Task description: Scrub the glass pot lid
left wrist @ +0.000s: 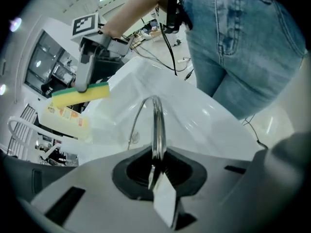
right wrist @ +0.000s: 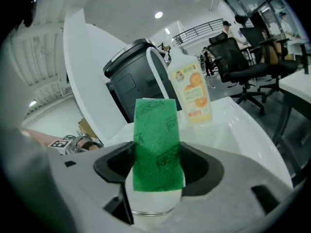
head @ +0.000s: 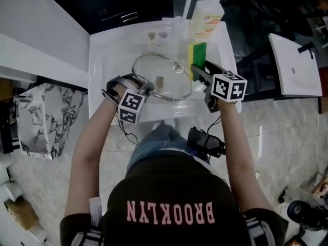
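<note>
Round glass pot lid with metal rim (head: 161, 78) sits over the white sink basin (head: 102, 60), middle of the bowl. The left gripper (head: 147, 88) is pinching its near-left rim, jaws pressed tight on the metal edge. The right gripper (head: 198, 69) is clamped on a yellow sponge with a green scouring face (head: 197, 54), held at the lid's right edge; contact can't be confirmed. A pale soap pump bottle with an orange label (head: 205, 19) stands at the far right of the sink, behind the sponge.

Step looks like the start of the scrub. To do it well, keep the left pinch firm so the lid doesn't swing, and lay the sponge flat on the glass. Work in overlapping circles from rim to knob, pushing towards the held side, not away
</note>
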`<action>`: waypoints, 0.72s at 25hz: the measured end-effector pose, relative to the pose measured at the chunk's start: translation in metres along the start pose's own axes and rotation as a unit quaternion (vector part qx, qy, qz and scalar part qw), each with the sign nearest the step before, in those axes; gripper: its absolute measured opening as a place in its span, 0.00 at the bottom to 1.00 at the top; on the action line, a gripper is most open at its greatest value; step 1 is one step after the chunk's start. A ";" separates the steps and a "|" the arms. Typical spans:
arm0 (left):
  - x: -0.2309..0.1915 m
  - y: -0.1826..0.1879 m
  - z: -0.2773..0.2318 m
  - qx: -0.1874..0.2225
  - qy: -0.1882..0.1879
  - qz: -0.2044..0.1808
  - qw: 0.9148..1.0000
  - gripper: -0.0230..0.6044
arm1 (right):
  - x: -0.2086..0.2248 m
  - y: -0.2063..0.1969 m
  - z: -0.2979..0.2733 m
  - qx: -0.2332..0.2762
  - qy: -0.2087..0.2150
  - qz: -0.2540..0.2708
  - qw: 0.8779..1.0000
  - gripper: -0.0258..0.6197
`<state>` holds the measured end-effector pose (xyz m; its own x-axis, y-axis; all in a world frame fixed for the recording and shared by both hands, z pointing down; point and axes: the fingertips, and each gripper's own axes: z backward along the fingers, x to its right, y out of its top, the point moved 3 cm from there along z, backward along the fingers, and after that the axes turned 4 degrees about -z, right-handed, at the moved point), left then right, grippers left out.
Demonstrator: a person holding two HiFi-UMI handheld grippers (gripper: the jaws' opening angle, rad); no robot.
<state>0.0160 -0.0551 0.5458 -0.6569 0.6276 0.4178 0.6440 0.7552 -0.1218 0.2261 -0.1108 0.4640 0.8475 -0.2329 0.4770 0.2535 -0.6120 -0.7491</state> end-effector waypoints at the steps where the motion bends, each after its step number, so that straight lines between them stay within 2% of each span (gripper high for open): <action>1: 0.000 0.000 0.000 0.002 -0.004 0.006 1.000 0.10 | -0.002 0.001 0.006 0.010 -0.007 -0.008 1.000 0.47; 6: 0.005 0.001 0.003 0.010 -0.042 0.040 0.998 0.10 | -0.016 0.006 0.030 0.055 -0.040 -0.018 0.998 0.47; 9: 0.006 -0.001 0.007 0.025 -0.050 0.083 0.995 0.13 | -0.027 0.008 0.041 0.077 -0.075 0.018 0.994 0.46; 13: 0.009 -0.002 0.008 0.033 -0.038 0.121 0.991 0.15 | -0.037 -0.004 0.050 0.095 -0.129 0.065 0.985 0.46; 18: 0.023 -0.002 0.006 0.040 -0.017 0.157 0.987 0.16 | -0.047 -0.035 0.057 0.103 -0.158 0.060 0.980 0.47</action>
<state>-0.0027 -0.0408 0.5504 -0.4429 0.8383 0.3178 0.7861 0.5336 -0.3119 0.2039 -0.0350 0.4415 0.9708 -0.0281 0.2382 0.2046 -0.4211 -0.8836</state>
